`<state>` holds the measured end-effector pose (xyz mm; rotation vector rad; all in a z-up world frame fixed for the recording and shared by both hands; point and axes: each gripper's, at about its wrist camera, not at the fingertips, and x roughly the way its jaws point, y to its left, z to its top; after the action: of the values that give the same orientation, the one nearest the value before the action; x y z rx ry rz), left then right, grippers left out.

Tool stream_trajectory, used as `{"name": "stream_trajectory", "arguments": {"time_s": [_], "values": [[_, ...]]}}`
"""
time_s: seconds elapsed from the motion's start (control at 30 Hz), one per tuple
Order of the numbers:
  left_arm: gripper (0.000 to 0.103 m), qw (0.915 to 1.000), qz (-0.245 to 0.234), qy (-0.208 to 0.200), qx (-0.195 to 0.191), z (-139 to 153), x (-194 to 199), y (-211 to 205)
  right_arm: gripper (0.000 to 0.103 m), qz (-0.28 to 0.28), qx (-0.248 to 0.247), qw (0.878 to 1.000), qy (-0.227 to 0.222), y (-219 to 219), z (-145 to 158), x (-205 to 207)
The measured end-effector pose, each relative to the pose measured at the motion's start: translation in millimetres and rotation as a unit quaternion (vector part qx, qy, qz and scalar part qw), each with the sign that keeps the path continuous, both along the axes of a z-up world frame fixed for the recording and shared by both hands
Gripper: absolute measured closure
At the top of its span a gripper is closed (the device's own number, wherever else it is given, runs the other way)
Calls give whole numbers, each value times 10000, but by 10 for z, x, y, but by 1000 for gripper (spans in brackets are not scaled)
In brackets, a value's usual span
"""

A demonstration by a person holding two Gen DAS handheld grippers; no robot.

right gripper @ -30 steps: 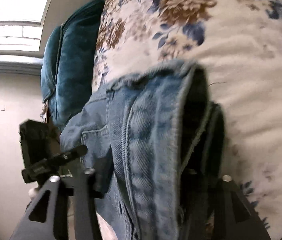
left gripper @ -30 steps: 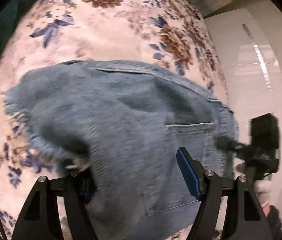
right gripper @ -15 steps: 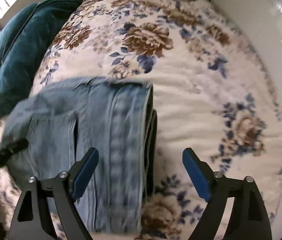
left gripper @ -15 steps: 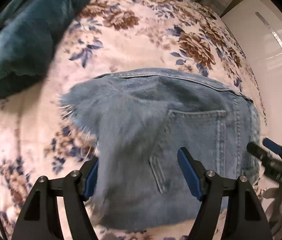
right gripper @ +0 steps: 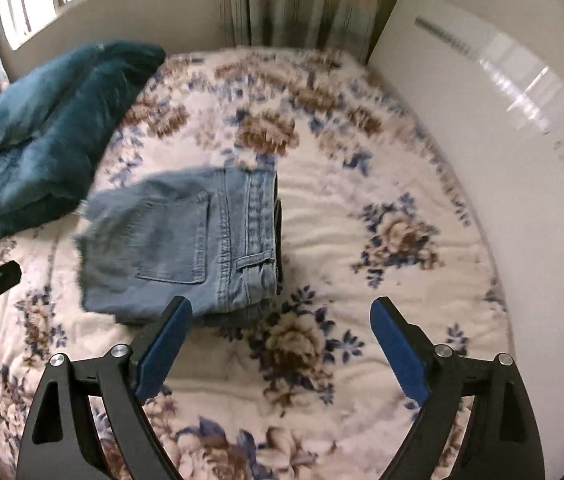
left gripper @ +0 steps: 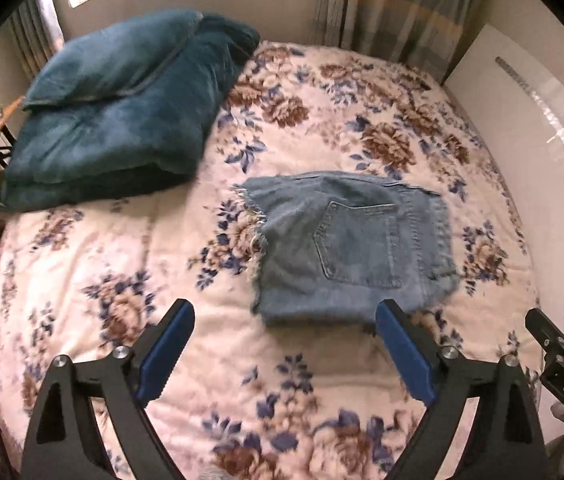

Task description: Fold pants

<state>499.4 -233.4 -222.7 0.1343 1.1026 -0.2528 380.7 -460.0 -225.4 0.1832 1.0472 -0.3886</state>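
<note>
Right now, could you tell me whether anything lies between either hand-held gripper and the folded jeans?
Nothing visible does. Only bare floral bedspread separates the left hand-held gripper and right hand-held gripper from the jeans.

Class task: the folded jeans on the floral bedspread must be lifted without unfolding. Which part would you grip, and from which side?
Grip the folded jeans at the thick waistband edge, coming in from their right side over the bare floral bedspread. There the layers stack into one firm edge, so a gripper would probably catch them all. The frayed hem side looks thin and loose.
</note>
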Motion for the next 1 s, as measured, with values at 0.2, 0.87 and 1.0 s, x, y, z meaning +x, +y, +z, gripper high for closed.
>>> {"name": "stream_trajectory", "arguments": {"time_s": [0.2, 0.87, 1.0], "values": [[10, 9988, -272, -399, 56, 825, -871, 74, 10, -14, 2, 9993, -362, 294, 960, -869], [10, 9923, -233, -1212, -43, 2432, -2856, 532, 8, 300, -219, 9887, -1450, 1007, 3031, -3039], [7, 9887, -115, -1494, -27, 2650, -3056, 592, 5, 357, -368, 9849, -1652, 1072, 3263, -3247]]}}
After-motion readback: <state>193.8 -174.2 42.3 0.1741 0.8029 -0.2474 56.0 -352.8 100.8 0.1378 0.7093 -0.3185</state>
